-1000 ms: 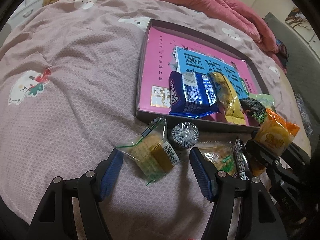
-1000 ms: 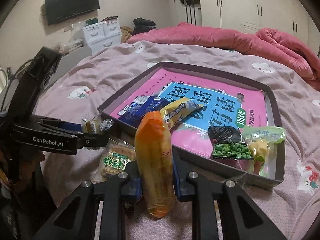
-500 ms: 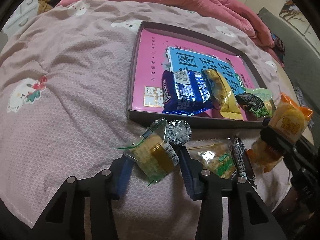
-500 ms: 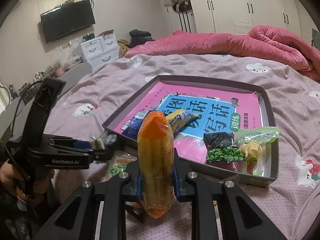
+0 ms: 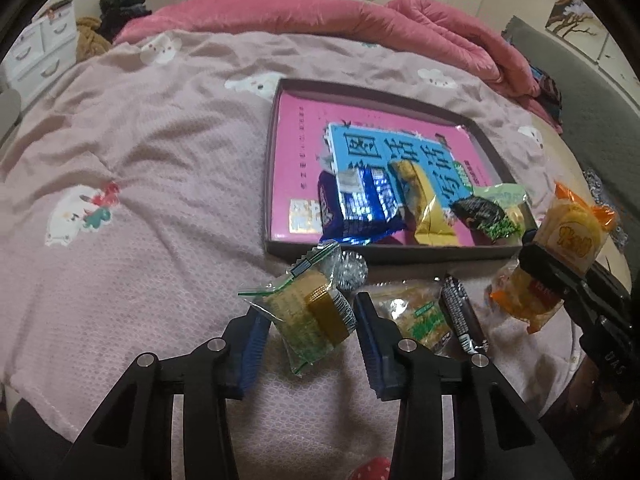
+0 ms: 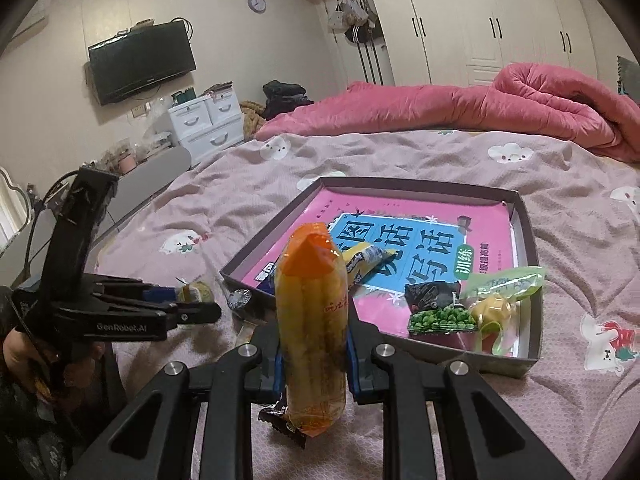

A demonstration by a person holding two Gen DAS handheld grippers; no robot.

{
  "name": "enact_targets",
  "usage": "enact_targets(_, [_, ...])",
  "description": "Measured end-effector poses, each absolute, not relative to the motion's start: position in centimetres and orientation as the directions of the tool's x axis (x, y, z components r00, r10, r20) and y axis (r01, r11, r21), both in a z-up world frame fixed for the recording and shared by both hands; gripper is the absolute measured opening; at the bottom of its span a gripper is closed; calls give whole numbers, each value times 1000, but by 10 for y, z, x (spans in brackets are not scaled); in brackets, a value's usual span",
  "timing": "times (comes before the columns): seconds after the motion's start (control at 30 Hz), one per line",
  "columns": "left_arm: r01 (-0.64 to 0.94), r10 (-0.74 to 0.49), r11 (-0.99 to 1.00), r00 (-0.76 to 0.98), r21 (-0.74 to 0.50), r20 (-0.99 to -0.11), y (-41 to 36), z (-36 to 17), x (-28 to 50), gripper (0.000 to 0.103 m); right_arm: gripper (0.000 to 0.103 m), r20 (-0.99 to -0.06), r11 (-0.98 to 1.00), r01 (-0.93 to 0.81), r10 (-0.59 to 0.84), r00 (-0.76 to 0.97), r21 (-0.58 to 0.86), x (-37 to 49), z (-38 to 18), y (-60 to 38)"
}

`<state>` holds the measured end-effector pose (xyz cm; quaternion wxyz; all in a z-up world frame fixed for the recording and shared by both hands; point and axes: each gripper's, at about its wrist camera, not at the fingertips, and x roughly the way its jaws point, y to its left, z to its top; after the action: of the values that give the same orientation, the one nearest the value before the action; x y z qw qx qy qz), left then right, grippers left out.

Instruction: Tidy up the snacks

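My left gripper (image 5: pixel 310 324) is shut on a clear packet with a yellow-green biscuit (image 5: pixel 310 318) and holds it above the bedspread. My right gripper (image 6: pixel 314 344) is shut on an orange-and-yellow snack pack (image 6: pixel 312 320), held upright; it also shows in the left wrist view (image 5: pixel 568 240). A shallow brown box (image 5: pixel 276 184) with a pink and blue book inside holds a blue packet (image 5: pixel 360 208), a yellow packet (image 5: pixel 424 204), a green-pea packet (image 6: pixel 440 312) and a pale green packet (image 6: pixel 500 296).
On the bedspread by the box's near wall lie a silver foil ball (image 5: pixel 352 268), a green-labelled bread packet (image 5: pixel 416 312) and a dark bar (image 5: pixel 460 312). A pink quilt (image 6: pixel 480 108) lies at the far side. White drawers (image 6: pixel 204 120) stand beyond the bed.
My left gripper has closed on the biscuit packet and lifted it off the bedspread. My right gripper has risen with the orange pack, and the view now takes in more of the room.
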<state>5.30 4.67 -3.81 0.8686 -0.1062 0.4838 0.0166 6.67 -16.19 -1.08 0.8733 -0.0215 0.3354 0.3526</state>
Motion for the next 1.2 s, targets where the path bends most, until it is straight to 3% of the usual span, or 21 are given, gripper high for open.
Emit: enact_targets(1.2, [-99, -69, 981, 625, -166, -778, 26, 13, 85, 44, 23, -500, 814, -520, 574, 648, 260, 92, 18, -209])
